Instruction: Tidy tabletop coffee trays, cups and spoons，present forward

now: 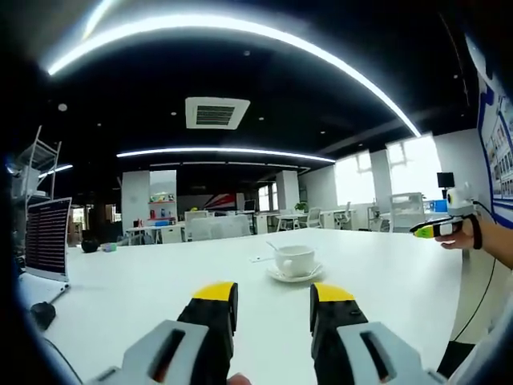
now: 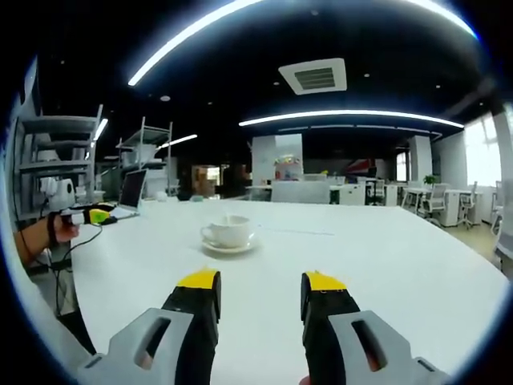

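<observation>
In the left gripper view, the left gripper (image 1: 273, 301) rises from the bottom with its two yellow-tipped jaws spread apart and nothing between them. It hovers over the near part of a white table (image 1: 160, 281). Out past the jaws, toward the middle of the table, a white cup (image 1: 295, 260) stands upright on a white saucer (image 1: 294, 274). A thin spoon (image 1: 272, 246) handle leans out of the cup, to the left in this view. A small flat item lies on the table just beyond and left of the cup, too small to tell. A laptop (image 1: 46, 238) stands open by the table's left edge, with dark things near the far left corner. At the right edge of the view a hand (image 1: 461, 234) holds the right gripper (image 1: 429, 229) over the table's right edge; I cannot tell how its jaws stand from here.

In the right gripper view, the right gripper (image 2: 260, 282) comes up from the bottom, jaws spread and holding nothing, over the table (image 2: 401, 265). The cup (image 2: 228, 231) on its saucer (image 2: 228, 248) sits ahead of the jaws, a little left of them, well apart from every edge. The laptop (image 2: 131, 189) stands near the far left corner. At the left edge of the view a hand (image 2: 60, 228) holds the left gripper (image 2: 94, 215) beside the table's left edge.
</observation>
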`<state>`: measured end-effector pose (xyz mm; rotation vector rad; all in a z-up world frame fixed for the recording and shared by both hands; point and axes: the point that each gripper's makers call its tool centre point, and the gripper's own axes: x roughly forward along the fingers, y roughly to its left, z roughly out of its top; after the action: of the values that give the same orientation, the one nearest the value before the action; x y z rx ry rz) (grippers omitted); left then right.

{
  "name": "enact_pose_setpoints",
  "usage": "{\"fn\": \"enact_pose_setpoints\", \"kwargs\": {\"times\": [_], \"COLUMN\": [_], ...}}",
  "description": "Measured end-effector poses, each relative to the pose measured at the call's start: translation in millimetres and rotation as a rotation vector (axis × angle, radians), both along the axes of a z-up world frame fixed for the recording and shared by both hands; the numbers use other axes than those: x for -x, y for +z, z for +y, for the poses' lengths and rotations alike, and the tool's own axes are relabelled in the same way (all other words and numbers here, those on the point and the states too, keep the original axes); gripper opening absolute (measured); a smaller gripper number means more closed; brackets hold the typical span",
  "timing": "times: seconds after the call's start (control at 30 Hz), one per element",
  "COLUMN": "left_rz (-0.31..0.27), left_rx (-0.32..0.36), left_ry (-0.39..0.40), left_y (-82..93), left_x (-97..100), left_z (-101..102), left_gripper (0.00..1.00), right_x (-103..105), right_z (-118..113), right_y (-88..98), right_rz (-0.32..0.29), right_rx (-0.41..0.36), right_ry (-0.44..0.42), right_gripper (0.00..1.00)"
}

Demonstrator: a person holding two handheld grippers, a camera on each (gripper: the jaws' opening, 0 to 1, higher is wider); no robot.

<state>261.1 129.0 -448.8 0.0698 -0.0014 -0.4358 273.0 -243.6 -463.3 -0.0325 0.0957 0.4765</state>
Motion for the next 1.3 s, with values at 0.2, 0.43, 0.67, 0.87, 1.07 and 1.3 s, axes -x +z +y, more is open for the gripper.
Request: {"fn": "enact_pose_setpoints", "kwargs": {"times": [0.2,0.43,0.67,0.87,1.07,1.3], "left_rz": [0.004,0.005,0.004,0.000,-0.004,-0.006], "left_rx": [-0.005,-0.003,-0.003,-0.007,-0.006,-0.011], "left_ry": [-0.010,-0.015,-0.018,-0.021,-0.023,-0.029], "left_y": [-1.1,-1.2,-0.8,1.0,2.9,4.5], "left_x": [-0.2,-0.2,-1.1,-1.9,-1.9,-3.2], "left_z": [-2.4,-3.6,-3.0,-3.5,-4.2,-5.9], "left_gripper": [0.37,0.37,0.37,0.37,0.37,0.37], "right_x": [1.5,1.1,-0.3,-0.2,-1.0,-0.7], "right_z": [1.5,2.9,5.8,9.8,9.0,8.1], "right_y": [-1.1,-2.0,-5.1,-6.5,-5.5,-6.1], "right_rz": [0.003,0.004,0.012,0.017,0.013,0.015], "right_rx": [0.003,0.002,-0.006,-0.006,-0.008,-0.010], "right_ry": [0.004,0.004,0.010,0.021,0.020,0.019], "right_gripper": [0.40,0.40,0.40,0.40,0.40,0.40]}}
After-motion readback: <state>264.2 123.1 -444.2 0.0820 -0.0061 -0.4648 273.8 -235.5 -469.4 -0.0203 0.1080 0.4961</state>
